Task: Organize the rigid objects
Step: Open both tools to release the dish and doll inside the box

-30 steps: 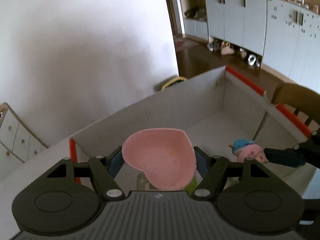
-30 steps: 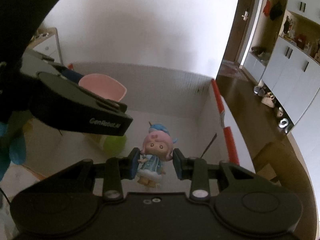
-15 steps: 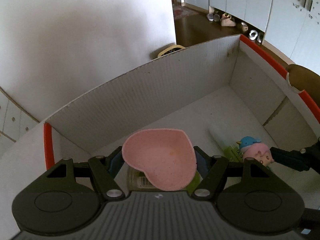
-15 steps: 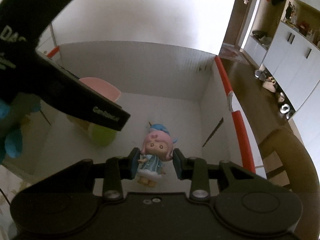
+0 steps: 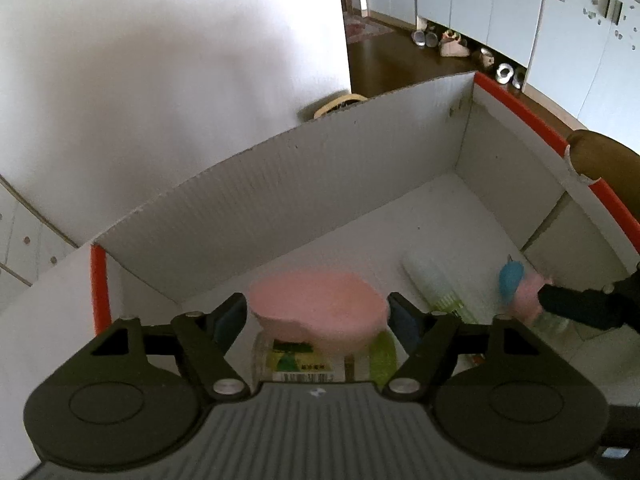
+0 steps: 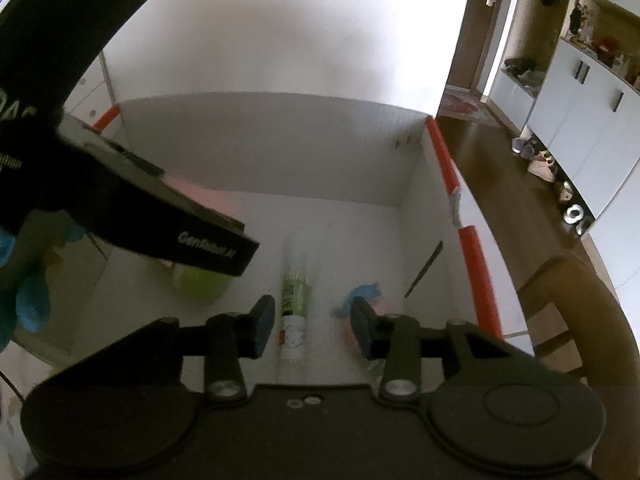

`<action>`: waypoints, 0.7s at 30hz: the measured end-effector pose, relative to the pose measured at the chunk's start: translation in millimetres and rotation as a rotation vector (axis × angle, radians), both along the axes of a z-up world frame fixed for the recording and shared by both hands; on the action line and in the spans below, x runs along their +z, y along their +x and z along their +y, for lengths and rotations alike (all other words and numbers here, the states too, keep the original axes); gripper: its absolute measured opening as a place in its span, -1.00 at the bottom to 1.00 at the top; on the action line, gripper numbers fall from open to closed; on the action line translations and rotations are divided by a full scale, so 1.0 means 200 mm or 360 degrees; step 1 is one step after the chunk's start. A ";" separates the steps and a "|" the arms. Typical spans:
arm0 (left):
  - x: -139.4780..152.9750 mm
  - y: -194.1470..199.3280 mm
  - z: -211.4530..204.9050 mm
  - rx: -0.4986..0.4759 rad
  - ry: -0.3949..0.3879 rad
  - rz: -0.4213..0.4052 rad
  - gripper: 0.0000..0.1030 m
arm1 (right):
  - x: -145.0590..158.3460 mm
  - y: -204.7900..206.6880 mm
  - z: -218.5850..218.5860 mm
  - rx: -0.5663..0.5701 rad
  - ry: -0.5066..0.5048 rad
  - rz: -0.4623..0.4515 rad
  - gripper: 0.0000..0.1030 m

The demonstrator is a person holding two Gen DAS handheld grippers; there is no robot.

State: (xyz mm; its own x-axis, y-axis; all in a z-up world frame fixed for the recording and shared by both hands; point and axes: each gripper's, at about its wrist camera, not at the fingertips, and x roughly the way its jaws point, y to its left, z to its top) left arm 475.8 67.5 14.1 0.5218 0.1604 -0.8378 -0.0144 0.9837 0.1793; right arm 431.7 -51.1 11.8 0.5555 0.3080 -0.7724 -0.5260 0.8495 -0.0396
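My left gripper (image 5: 316,318) is opening; the blurred pink heart-shaped dish (image 5: 318,314) sits between its pads, low centre, clear of them. My right gripper (image 6: 312,324) is opening, nothing between its jaws. The blue-haired doll (image 6: 362,294) lies blurred behind its right pad, inside the white cardboard box (image 6: 280,140).

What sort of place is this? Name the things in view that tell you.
Probably a lived-in home: shoes lie beneath pale cabinets, a wooden chair stands close by, and a cardboard box holds household bits.
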 end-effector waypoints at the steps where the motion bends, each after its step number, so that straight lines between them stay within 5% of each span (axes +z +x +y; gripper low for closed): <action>1: 0.01 0.00 0.00 -0.0002 0.0003 -0.0011 0.50 | 0.01 0.00 -0.01 -0.0003 0.0006 -0.0002 -0.17; 21: 0.31 -0.32 -0.07 -0.0004 -0.0017 -0.0266 0.50 | 0.27 -0.21 -0.20 -0.0031 0.0154 -0.0157 0.22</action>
State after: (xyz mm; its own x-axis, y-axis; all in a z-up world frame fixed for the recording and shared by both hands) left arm 410.9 53.4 76.3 0.6544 0.1504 -0.7411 -0.0406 0.9856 0.1642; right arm 389.5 -91.3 66.6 0.6340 0.3670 -0.6807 -0.5073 0.8618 -0.0078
